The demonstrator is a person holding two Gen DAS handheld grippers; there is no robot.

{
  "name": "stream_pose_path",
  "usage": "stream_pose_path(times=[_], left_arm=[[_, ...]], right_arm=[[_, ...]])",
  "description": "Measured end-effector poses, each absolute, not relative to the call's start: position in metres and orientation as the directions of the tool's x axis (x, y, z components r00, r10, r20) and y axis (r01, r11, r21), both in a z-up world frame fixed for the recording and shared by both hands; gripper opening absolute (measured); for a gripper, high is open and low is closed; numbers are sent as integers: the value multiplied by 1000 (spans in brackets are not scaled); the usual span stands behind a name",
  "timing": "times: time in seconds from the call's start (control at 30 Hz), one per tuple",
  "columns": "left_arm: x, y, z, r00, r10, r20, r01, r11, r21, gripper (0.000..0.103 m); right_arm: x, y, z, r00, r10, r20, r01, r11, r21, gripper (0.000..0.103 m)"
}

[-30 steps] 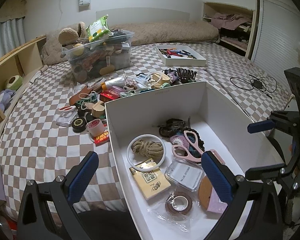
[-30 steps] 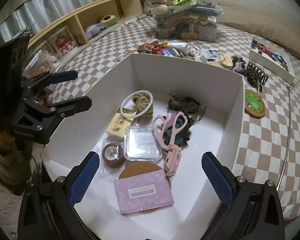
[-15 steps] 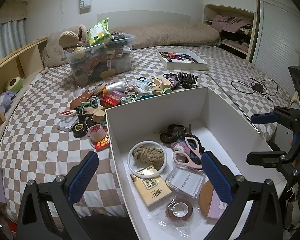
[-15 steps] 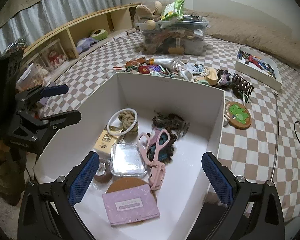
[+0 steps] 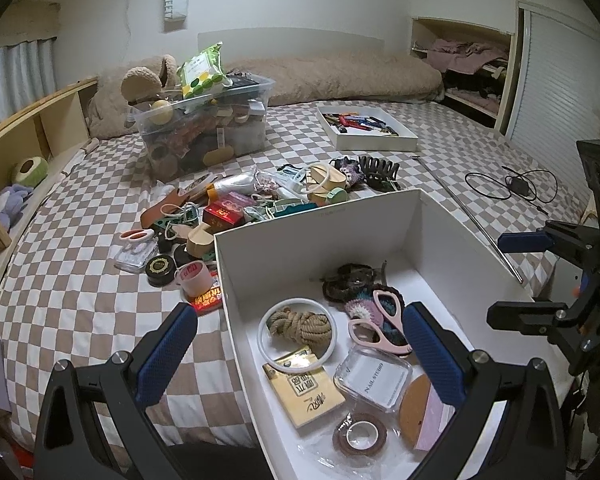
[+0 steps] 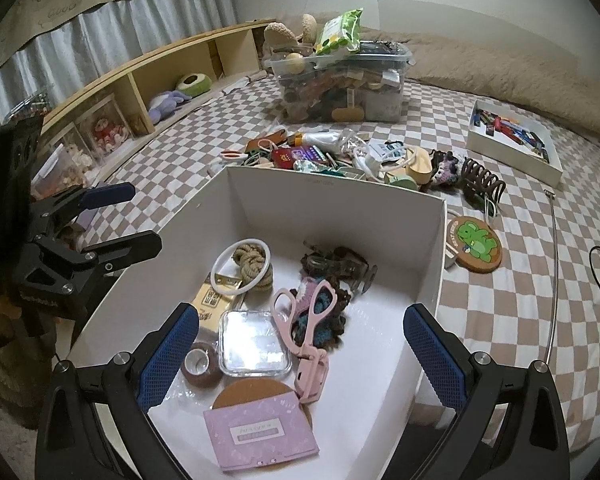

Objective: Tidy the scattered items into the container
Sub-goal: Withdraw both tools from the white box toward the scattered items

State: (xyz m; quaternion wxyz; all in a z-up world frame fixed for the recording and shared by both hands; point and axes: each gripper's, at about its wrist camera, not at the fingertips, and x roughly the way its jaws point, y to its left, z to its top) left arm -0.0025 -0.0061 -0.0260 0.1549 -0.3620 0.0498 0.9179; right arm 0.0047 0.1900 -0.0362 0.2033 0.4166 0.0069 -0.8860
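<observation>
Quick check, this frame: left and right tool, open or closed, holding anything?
Left tool: open, holding nothing, over the white box.
Right tool: open, holding nothing, over the same box.

Wide-open left gripper (image 5: 298, 350) with blue-padded fingers (image 5: 166, 354), empty, straddling the near-left wall of a white cardboard box (image 5: 320, 236). Inside: coiled tan rope (image 5: 298, 326), pink-handled scissors (image 5: 380, 320), brown tape roll (image 5: 360, 434). Beyond, scattered clutter (image 5: 236, 208) on checkered bedspread (image 5: 72, 300).
</observation>
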Motion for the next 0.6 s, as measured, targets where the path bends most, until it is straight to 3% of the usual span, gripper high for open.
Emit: stream_pose_path(times=[0.6], left_arm=[[-22,-32,-12,-747,198,-635,-241,-970,-19,103]], right_arm=[[-14,228,-13,-674,-329,-661,267,-943,197,102]])
